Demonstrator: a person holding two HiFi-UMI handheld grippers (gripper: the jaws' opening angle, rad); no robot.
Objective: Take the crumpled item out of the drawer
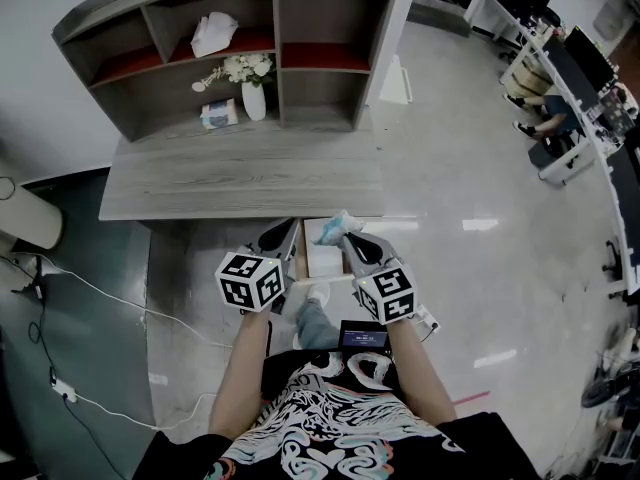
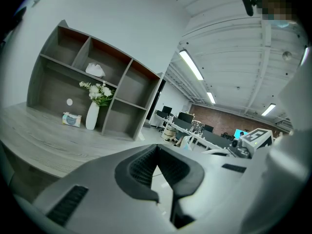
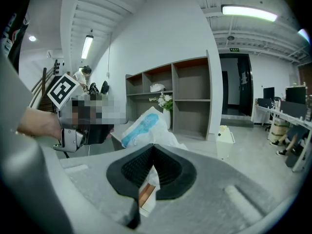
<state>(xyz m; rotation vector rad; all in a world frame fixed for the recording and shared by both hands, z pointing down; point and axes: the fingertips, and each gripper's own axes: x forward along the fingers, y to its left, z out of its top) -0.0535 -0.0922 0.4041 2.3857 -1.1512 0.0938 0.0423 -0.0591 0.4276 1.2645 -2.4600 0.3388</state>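
1. The person's black patterned shirt (image 1: 330, 423) fills the bottom of the head view. Two bare forearms reach forward from it, each ending in a marker cube.
2. The left hand-held gripper (image 2: 158, 165) has its ribbed black pads pressed together, and nothing sits between them. In the head view it points at the front edge of the desk (image 1: 240, 183), just left of the drawer.
3. The right hand-held gripper (image 3: 153, 168) is clamped on the crumpled item (image 3: 145, 126), a white wrapper with a blue patch. A fold of it is pinched between the pads, and the rest bunches up beyond the jaw tips.
4. In the head view the crumpled item sits at the tip of the right hand-held gripper. It is held over the back of the open drawer (image 1: 324, 260), close to the desk edge. The bare part of the drawer's pale interior shows below it.
5. The two hand-held grippers are side by side and near each other, with the drawer between and below their tips.
6. A grey shelf unit (image 1: 275, 43) with red-brown compartment floors stands at the back of the desk. In front of it are a white vase (image 1: 254, 100) of white flowers and a small tissue pack (image 1: 218, 115) just to the vase's left. A white crumpled thing (image 1: 213, 33) lies in an upper compartment.
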